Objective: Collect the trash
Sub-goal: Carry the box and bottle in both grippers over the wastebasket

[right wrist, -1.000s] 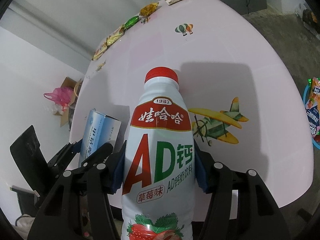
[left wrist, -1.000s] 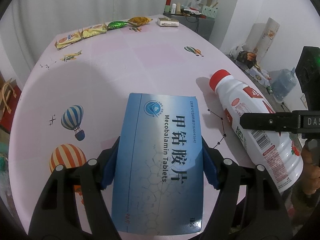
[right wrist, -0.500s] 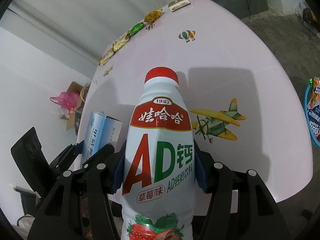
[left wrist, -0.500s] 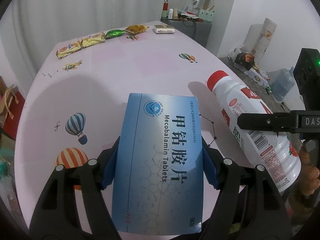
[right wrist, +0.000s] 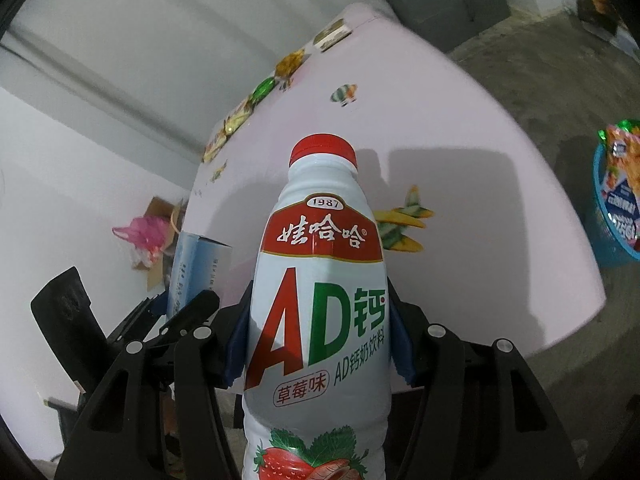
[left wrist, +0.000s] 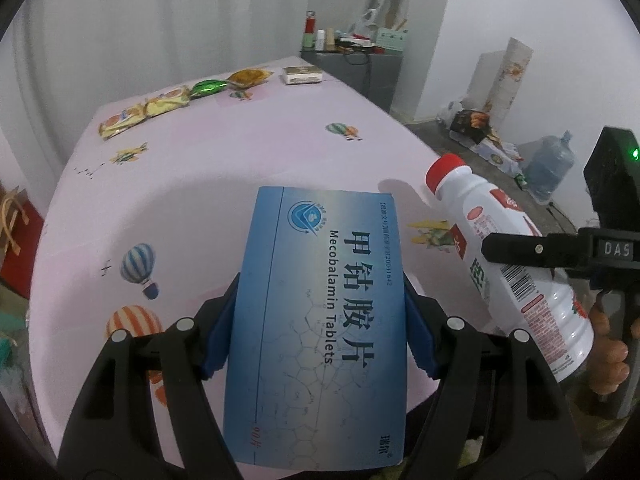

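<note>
Both claws loaded — I'm carrying trash off the table.
Left gripper (left wrist: 320, 320) clamps the tablet box (left wrist: 320, 320), right gripper (right wrist: 316, 336) the milk bottle (right wrist: 316, 320) — next I need a bin.

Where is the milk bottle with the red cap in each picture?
Left wrist view: the bottle is at the right edge, tilted, held in the right tongs.
Right wrist view: the bottle fills the middle, cap pointing up.
Shared landmark: the green candy wrapper at the pink table's far edge.
</note>
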A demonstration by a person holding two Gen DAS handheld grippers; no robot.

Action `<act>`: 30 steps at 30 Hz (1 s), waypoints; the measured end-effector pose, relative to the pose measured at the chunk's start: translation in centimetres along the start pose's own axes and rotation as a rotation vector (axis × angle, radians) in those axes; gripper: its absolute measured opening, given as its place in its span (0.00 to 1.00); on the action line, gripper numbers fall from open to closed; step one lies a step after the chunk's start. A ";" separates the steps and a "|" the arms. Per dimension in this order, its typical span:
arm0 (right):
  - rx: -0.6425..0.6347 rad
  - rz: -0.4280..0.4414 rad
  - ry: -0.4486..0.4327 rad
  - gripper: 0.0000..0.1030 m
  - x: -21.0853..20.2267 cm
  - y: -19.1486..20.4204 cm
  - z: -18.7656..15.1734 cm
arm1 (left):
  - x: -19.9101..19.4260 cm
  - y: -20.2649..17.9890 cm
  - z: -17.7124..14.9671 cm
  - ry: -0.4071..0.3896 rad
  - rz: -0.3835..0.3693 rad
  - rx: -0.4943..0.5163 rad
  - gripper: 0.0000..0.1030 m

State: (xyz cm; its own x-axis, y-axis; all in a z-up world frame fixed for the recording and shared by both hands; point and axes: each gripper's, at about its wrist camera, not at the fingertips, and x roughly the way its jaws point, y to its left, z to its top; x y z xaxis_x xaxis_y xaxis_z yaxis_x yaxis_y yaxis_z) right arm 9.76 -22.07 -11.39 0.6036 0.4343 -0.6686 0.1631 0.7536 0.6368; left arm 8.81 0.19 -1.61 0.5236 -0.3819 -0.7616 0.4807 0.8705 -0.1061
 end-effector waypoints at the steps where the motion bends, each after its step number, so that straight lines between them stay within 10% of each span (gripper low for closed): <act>1: 0.012 0.002 -0.011 0.55 -0.4 -0.4 -0.1 | 0.0 -0.4 0.2 0.001 -0.011 0.009 0.66; 20: 0.333 0.067 -0.292 0.55 -9.9 -14.4 -1.0 | 3.9 -14.4 6.9 0.039 -0.171 0.186 0.66; 30: 0.723 -0.049 -0.500 0.55 -14.5 -28.1 -3.8 | 14.2 -27.2 11.2 0.209 -0.357 0.302 0.66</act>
State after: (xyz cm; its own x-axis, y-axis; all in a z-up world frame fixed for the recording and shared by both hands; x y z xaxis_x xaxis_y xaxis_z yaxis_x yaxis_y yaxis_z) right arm -6.49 -47.65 -21.05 0.8267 0.0151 -0.5624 0.5492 0.1954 0.8125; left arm 11.09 -32.43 -2.38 0.1522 -0.5422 -0.8264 0.8019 0.5565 -0.2174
